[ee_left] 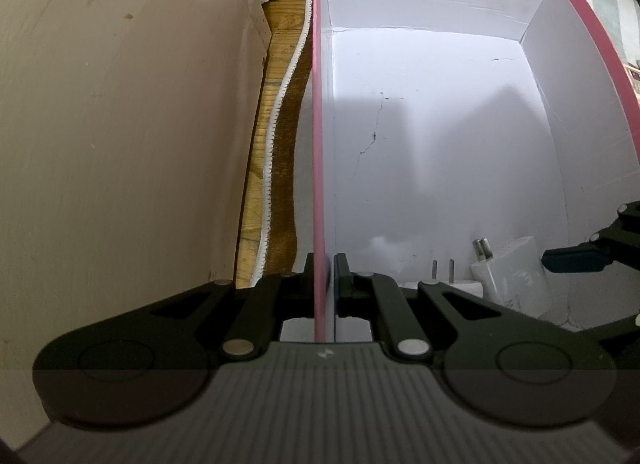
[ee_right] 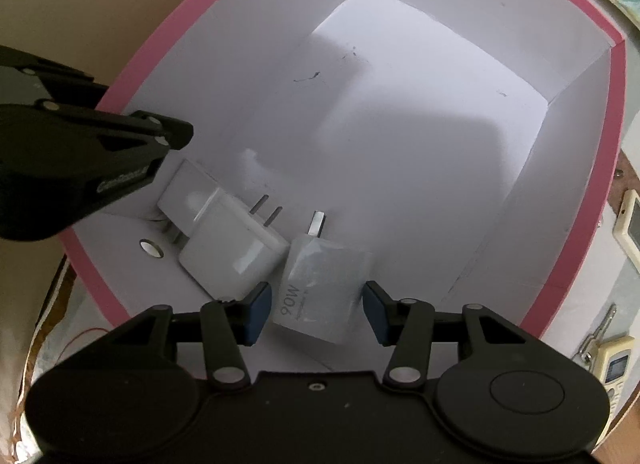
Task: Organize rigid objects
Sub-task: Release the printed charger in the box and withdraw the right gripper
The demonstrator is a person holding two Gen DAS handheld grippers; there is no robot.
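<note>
A white box with a pink rim (ee_right: 400, 124) fills both views. My left gripper (ee_left: 322, 260) is shut on the box's pink side wall (ee_left: 318, 144), one finger inside and one outside; in the right wrist view the left gripper (ee_right: 176, 132) sits at the left rim. On the box floor lie two white chargers: one marked 90W (ee_right: 320, 284) and one with two prongs (ee_right: 228, 248). My right gripper (ee_right: 316, 304) points down over the 90W charger, open, with a blue pad on each side and a gap to each. In the left wrist view the chargers (ee_left: 512, 272) lie at the lower right.
A beige panel (ee_left: 120, 144) stands left of the box, with a strip of wood floor and a white cord (ee_left: 276, 136) between them. Outside the right rim lie a small remote (ee_right: 618, 364) and another control (ee_right: 632, 224). Most of the box floor is bare.
</note>
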